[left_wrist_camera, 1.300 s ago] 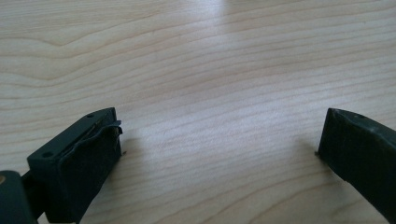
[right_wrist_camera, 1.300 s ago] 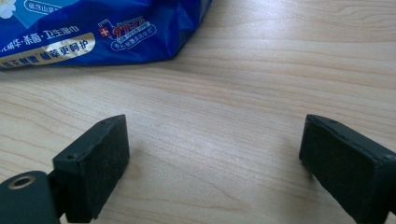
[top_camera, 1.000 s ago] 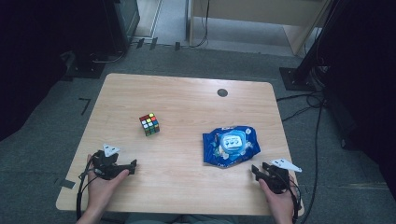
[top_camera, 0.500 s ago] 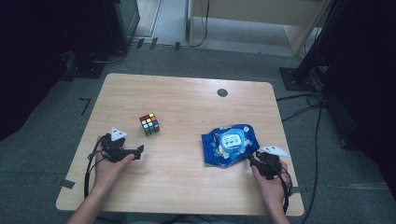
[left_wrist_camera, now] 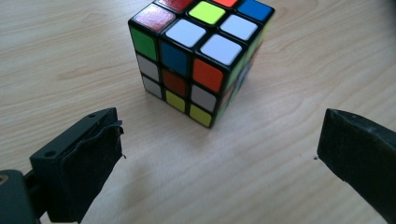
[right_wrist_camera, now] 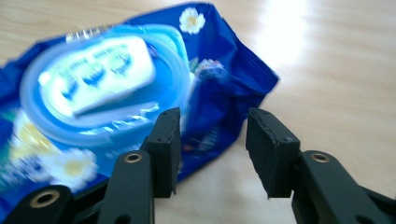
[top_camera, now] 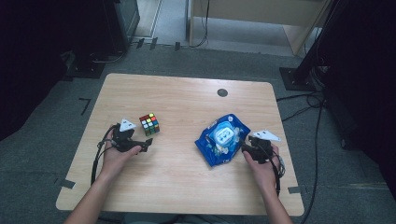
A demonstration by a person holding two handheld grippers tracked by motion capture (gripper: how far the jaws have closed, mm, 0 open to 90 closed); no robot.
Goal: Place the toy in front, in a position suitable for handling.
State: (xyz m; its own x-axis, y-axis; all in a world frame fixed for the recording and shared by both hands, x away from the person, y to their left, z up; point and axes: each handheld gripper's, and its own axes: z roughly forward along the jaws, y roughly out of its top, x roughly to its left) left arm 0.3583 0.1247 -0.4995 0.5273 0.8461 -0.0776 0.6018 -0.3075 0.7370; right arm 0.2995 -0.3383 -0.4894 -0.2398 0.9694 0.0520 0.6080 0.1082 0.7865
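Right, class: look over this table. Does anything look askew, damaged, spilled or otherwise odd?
Only small things. The blue wipes pack lies skewed to the table edges, and its wrapper looks crumpled at the corner near the right hand-held gripper. The puzzle cube is scrambled and sits slightly turned. Nothing looks spilled or broken.

Both hands have travelled away from the table's near edge. The left gripper [top_camera: 145, 143] has come in from near the near-left corner and now sits just short of the colour cube [top_camera: 149, 124], its jaws wide apart with the cube ahead of them (not between). The right gripper [top_camera: 246, 148] has moved inward from near the near-right corner to the right end of the blue wipes pack [top_camera: 221, 138]; its jaws have just been opening, the pack's edge beside them and unpinched.
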